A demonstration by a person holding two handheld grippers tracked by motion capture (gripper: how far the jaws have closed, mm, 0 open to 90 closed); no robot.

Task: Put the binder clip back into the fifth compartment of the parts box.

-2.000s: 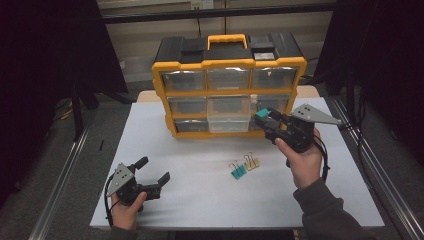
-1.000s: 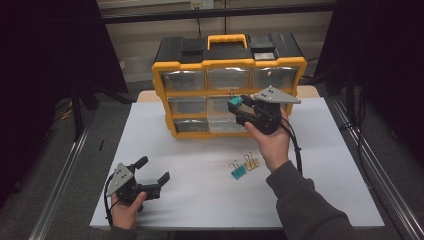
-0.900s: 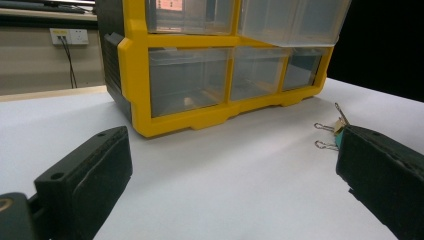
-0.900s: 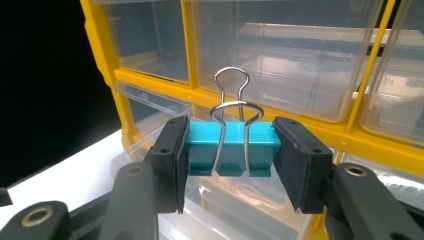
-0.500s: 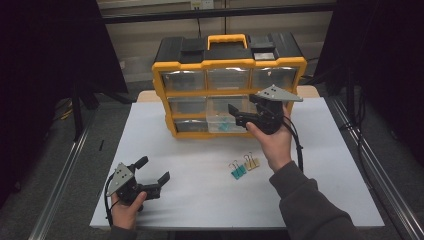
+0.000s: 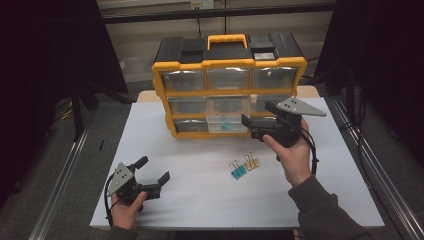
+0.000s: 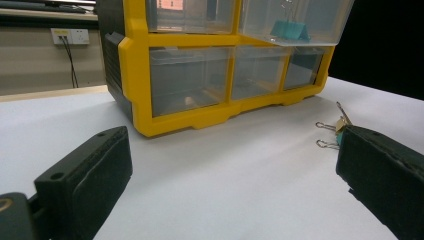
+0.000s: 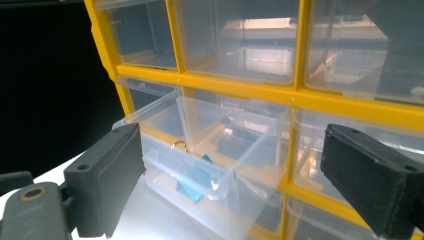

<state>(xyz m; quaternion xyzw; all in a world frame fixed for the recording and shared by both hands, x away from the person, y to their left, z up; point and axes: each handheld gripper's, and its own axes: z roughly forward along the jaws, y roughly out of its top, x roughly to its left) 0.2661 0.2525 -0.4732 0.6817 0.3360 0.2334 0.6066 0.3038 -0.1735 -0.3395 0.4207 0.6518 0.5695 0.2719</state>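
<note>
Nearest you, at the lower left of the high view, your left gripper [image 6: 152, 175] rests on the white table [image 6: 200, 200] with its jaws spread wide and nothing between them; in the left gripper view the 2 black pads [image 7: 90, 175] sit at the bottom corners of the frame with bare table between.

Further in, just right of the frame's middle, 2 binder clips lie side by side on the table, touching or nearly so: a teal clip [image 6: 237, 170] and a yellow clip [image 6: 251, 162]; both sit below and left of your right gripper, apart from it.

Your right gripper [image 6: 255, 122] is held above the table at centre right, its tip pointing left toward the organiser; its jaws have just been opening and now stand wide apart with nothing pinched between them.

Beyond it stands the yellow drawer organiser [image 6: 230, 90], 3 rows of 3 clear drawers; the pulled-out drawer [image 6: 226, 117] in the middle column juts forward, just left of your right gripper's tip. In the right gripper view that drawer [image 8: 200, 150] lies between the jaws, lower centre, and a teal clip in the drawer [image 8: 192, 182] rests on its floor; the pads touch neither.
</note>
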